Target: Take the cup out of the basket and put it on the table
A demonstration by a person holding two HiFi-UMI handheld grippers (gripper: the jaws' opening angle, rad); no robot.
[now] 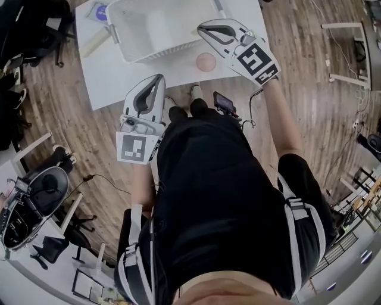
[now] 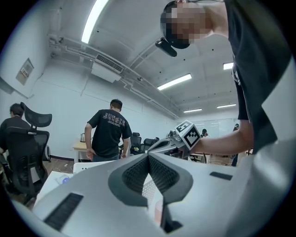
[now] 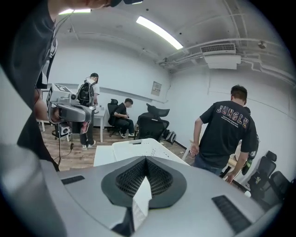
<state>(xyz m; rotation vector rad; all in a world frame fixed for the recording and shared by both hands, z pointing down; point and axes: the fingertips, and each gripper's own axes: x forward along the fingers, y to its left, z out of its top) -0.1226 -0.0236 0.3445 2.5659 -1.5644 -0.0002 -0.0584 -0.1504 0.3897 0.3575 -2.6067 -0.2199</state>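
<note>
left gripper [image 1: 159, 79] jaws clenched, empty | right gripper [image 1: 203, 28] same | cup [image 1: 205, 61] upright on table [image 1: 113, 83], beside basket [image 1: 156, 56]

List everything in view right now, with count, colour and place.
table: 1, white, top of the head view
basket: 1, white, on the table
cup: 1, pinkish, on the table just outside the basket's near side
small item: 1, bluish, table's far left corner; unidentifiable
office chair: 1, black, lower left floor
standing bystander: 1, black T-shirt, behind the table
left gripper: 1, white-grey, jaws together, empty, over the table's near edge
right gripper: 1, white-grey, jaws together, empty, at the basket's near right corner
</note>
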